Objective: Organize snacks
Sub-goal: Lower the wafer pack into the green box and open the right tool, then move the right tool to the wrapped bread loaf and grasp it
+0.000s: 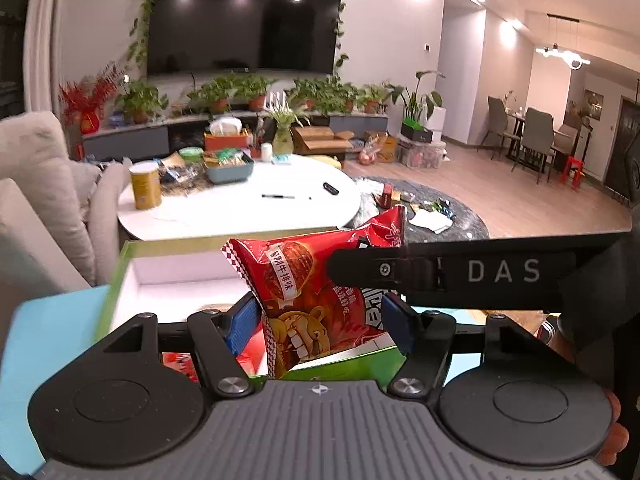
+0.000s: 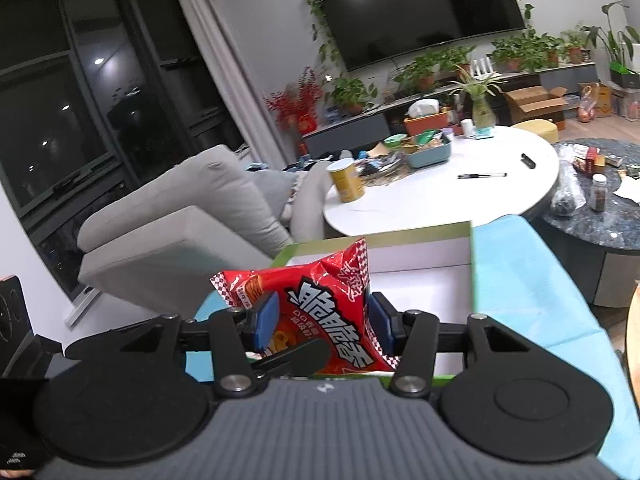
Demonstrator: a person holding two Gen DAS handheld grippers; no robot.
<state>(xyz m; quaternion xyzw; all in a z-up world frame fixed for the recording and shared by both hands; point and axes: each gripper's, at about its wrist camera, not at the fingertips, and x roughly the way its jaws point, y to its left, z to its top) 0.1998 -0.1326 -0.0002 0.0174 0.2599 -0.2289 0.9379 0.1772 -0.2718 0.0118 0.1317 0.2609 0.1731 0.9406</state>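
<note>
Over the green-rimmed white cardboard box, both grippers pinch one red crinkly snack bag, which uneven pulling could tear.

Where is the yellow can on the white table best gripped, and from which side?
Probably grip the yellow can across the middle of its round wall, coming level from the near edge of the table. It stands upright with a lid on top, and packets crowd its far side.
</note>
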